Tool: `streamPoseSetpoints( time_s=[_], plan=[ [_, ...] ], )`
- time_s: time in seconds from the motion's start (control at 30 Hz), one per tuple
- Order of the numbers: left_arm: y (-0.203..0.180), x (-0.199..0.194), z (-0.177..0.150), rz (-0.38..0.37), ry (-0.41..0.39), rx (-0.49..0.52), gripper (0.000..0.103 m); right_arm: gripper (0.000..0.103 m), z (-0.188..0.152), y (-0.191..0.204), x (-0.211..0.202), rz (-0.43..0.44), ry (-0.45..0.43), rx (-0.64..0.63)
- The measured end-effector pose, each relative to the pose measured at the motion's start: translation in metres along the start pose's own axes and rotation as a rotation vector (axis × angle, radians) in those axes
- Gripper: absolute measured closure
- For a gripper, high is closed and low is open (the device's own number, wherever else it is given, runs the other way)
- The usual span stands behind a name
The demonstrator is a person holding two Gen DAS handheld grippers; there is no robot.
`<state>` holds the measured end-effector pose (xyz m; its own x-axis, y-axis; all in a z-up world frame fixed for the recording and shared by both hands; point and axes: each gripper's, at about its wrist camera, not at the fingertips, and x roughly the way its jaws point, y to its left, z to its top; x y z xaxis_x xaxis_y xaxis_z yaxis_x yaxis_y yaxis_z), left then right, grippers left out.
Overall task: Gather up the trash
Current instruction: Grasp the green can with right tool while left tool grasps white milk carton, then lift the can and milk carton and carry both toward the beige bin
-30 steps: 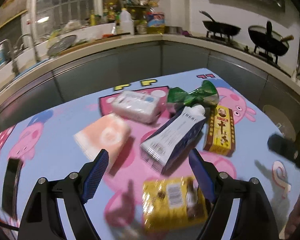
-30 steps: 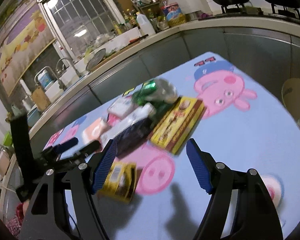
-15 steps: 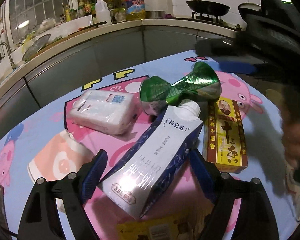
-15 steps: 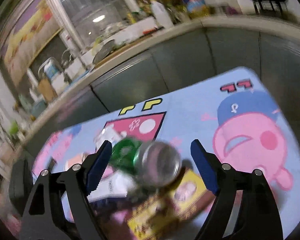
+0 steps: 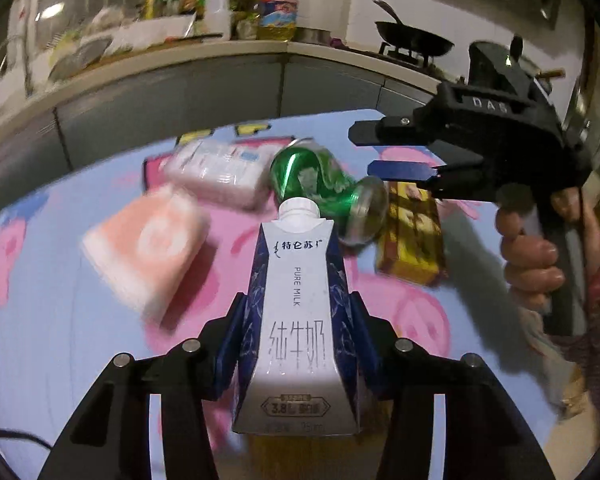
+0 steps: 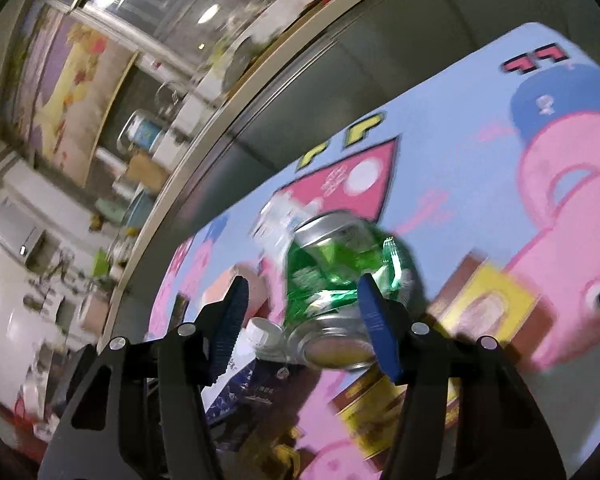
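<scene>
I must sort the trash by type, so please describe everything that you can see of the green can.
The green can looks like thin shiny metal with silver ends. It is badly crushed and twisted in the middle and lies on its side on the cartoon tablecloth, beyond the milk carton's white cap, beside the yellow box. The right hand-held gripper is closing around it: the blue right pad seems to touch the can, while the left pad stands clear.

A cartoon-pig tablecloth [image 5: 60, 320] covers the table. Behind it runs a grey counter [image 5: 172, 92] crowded with bottles [image 5: 218, 12] (labels blurred). A black wok [image 5: 414, 42] sits on the stove at the right.
</scene>
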<state>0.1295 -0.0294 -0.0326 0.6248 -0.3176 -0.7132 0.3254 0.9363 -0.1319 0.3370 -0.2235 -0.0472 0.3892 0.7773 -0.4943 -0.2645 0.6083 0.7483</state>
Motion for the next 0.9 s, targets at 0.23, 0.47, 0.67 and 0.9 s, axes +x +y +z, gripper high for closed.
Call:
streamPoseSetpoints(
  time_s=[0.23,0.47,0.67,0.9],
  plan=[
    [0.041,-0.047,-0.034,-0.055,-0.001,-0.136,0.052,0.047,-0.012,0.035,0.006,-0.095,0.038,-0.134],
    [0.058,-0.054,-0.037,-0.060,-0.028,-0.190,0.052,0.047,0.016,0.020,0.020,-0.351,0.077,-0.181],
    [0.058,-0.050,-0.041,-0.067,-0.023,-0.196,0.052,0.047,0.014,0.011,0.045,-0.323,0.213,-0.220],
    [0.058,-0.049,-0.039,-0.053,-0.019,-0.209,0.052,0.067,-0.011,0.038,0.051,-0.257,0.188,-0.266]
  ],
)
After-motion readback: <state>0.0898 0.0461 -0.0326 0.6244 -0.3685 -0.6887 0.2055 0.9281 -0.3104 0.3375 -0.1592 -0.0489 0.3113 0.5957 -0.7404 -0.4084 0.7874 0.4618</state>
